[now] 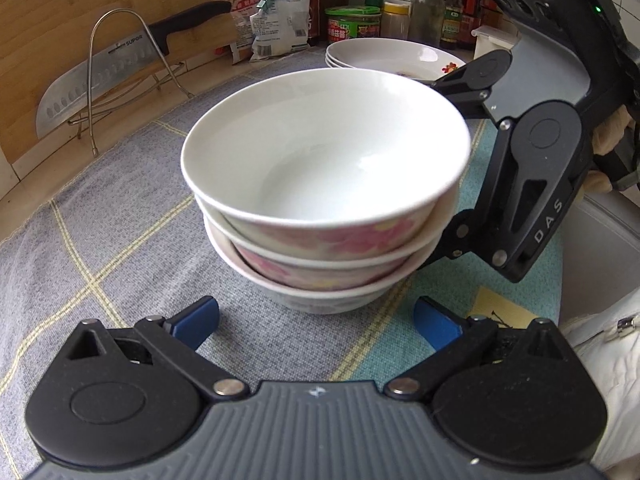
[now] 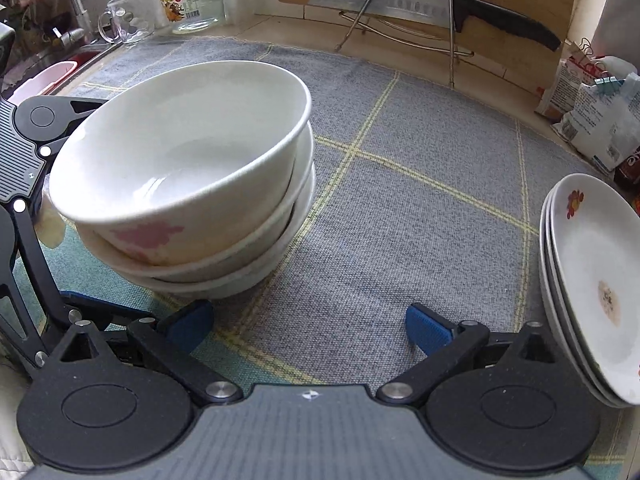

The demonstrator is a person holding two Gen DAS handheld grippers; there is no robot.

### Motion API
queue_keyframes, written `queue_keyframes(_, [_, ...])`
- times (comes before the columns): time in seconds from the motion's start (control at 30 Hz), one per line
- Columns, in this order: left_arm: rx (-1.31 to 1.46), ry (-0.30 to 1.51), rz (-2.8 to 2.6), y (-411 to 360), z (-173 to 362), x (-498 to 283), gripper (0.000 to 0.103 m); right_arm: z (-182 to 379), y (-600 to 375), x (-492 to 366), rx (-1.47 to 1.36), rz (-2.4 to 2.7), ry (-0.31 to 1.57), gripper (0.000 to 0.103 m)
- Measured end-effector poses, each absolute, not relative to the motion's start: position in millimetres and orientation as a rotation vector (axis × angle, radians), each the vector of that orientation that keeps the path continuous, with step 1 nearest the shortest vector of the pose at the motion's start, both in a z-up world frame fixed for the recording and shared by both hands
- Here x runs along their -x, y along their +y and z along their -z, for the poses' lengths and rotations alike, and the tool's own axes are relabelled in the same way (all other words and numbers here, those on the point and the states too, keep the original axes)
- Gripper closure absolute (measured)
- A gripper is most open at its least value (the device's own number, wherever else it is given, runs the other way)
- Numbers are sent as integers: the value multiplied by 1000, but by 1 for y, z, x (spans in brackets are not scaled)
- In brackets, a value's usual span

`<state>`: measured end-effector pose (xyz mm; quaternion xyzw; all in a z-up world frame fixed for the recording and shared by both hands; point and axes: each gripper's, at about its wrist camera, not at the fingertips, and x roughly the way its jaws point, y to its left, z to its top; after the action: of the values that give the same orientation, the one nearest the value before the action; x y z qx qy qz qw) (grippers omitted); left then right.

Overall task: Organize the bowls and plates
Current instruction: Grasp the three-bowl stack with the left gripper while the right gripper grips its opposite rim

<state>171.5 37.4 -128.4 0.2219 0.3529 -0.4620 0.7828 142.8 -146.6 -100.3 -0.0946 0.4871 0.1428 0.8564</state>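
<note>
Home kitchen: knife point(image 1: 100, 76) on wire rack point(image 1: 120, 76) vs. cutting board point(image 1: 60, 12), sauce bottles point(image 1: 454, 4) & jars at back, tap point(image 2: 74, 8) by sink, stacked bowls point(image 1: 324, 184), plates point(image 2: 592, 280) on cloth-covered surface point(image 2: 420, 200).

White bowls point(image 1: 326, 184) nested in a stack carry pink floral prints on their outer walls, their insides plain white. They stand on a grey woven cloth point(image 1: 120, 216) crossed by pale yellow grid lines, with a teal patch along one edge. Nearby, white plates point(image 2: 592, 280) show a red-and-orange flower on the rim and a brownish motif at the centre. Each black-and-grey left gripper point(image 1: 316, 322) and right gripper point(image 2: 310, 326) ends in blue pads. A steel-bladed knife point(image 1: 116, 76) with a black handle leans against a light wooden board point(image 1: 56, 4); a green-lidded jar point(image 1: 352, 22) wears a red label
</note>
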Motion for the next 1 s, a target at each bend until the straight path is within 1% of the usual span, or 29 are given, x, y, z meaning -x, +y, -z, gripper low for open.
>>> queue_keyframes(0.17, [-463, 742, 998, 38, 129, -171, 0, 101, -152, -137, 202, -330, 966, 0])
queue_keyframes(0.5, [-485, 696, 1033, 43, 129, -173, 1, 101, -150, -148, 251, -406, 973, 0])
queue_keyframes(0.87, [-529, 640, 1136, 54, 116, -183, 3, 86, -130, -150, 312, -563, 917, 0])
queue_keyframes(0.93, [-530, 636, 1176, 54, 114, -184, 7, 85, -127, -150, 333, -575, 913, 0])
queue_keyframes(1.0, [-539, 638, 1195, 53, 114, -186, 12, 83, -126, -150, 346, -590, 912, 5])
